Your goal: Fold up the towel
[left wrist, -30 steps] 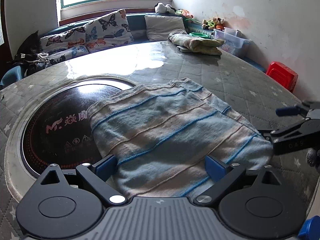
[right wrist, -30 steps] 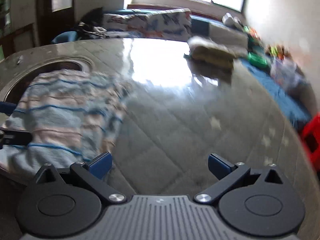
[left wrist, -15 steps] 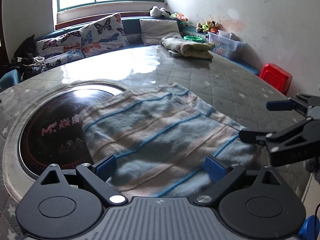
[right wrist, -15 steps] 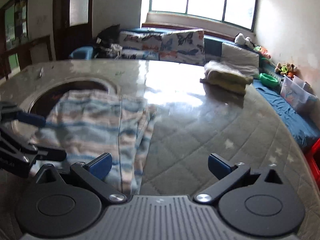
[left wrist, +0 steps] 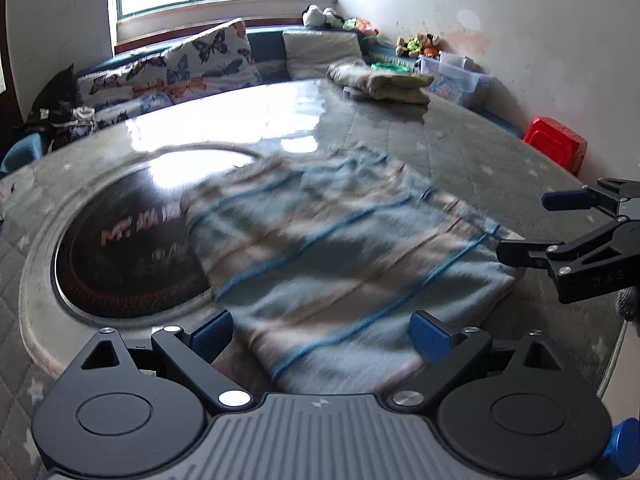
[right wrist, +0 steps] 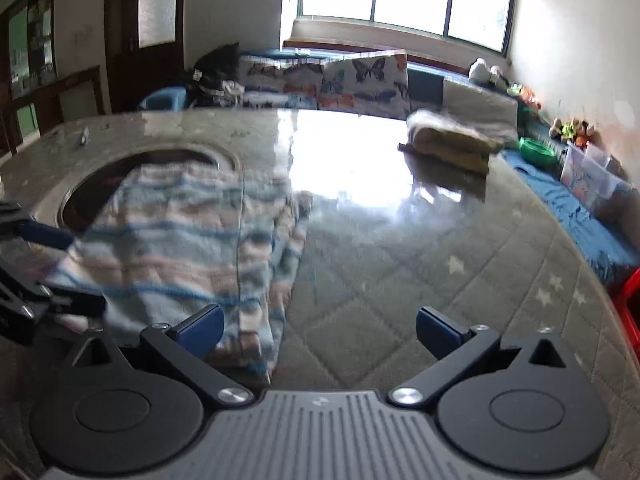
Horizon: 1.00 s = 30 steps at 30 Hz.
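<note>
Striped blue and tan towel [left wrist: 344,256] lies folded on the round grey quilted desk [left wrist: 460,148], partly over a dark glass circle [left wrist: 120,256]. The left tool [left wrist: 320,334] is spread wide, holding nothing, low over the towel's near edge. The right tool [right wrist: 320,330] is wide apart too, one blue finger [right wrist: 200,328] over the towel. Only the right view shows a brown door [right wrist: 156,28].
</note>
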Available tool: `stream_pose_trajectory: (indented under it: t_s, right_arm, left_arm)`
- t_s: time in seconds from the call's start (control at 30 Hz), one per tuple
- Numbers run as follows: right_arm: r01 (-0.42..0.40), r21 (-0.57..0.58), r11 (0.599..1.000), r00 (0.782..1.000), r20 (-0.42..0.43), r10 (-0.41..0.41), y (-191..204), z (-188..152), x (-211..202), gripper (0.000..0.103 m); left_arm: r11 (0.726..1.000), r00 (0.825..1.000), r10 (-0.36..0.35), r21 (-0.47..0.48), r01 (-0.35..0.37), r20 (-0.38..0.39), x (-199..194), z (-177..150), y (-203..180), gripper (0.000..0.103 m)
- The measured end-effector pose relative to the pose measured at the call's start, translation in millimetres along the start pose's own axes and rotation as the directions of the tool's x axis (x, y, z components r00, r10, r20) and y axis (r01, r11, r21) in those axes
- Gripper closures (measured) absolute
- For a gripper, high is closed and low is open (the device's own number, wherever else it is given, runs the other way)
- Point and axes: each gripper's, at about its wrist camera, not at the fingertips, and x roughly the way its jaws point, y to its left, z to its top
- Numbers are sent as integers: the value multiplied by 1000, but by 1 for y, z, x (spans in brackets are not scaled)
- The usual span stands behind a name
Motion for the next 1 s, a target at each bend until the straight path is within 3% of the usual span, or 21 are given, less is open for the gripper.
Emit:
stream_pose_trajectory:
  t_s: [0.1,0.27,0.5,0.73,1.0]
  right_arm:
    - [-7,27,1000,1000,-18,7,-2,-4,4,0]
    - [-19,-25,999,999,43,20,7,15,-13,0]
    - [-182,-54,982,979,79,186,31,54,-1,0]
    - [-301,-58,952,953,4,302,59,85,43,0]
    - [-284,-36,958,956,-81,281,71,92,99,0]
  left_arm:
    - [1000,1000,-1,-13,1,-4,-3,-4,4,6]
    - [999,999,21,-25,-21,38,-16,0,10,6]
    - [996,995,54,-80,-47,88,-22,9,25,8]
    - [996,999,33,-78,-30,41,-8,0,25,19]
    - [998,999,12,-67,-10,31,-6,-8,27,20]
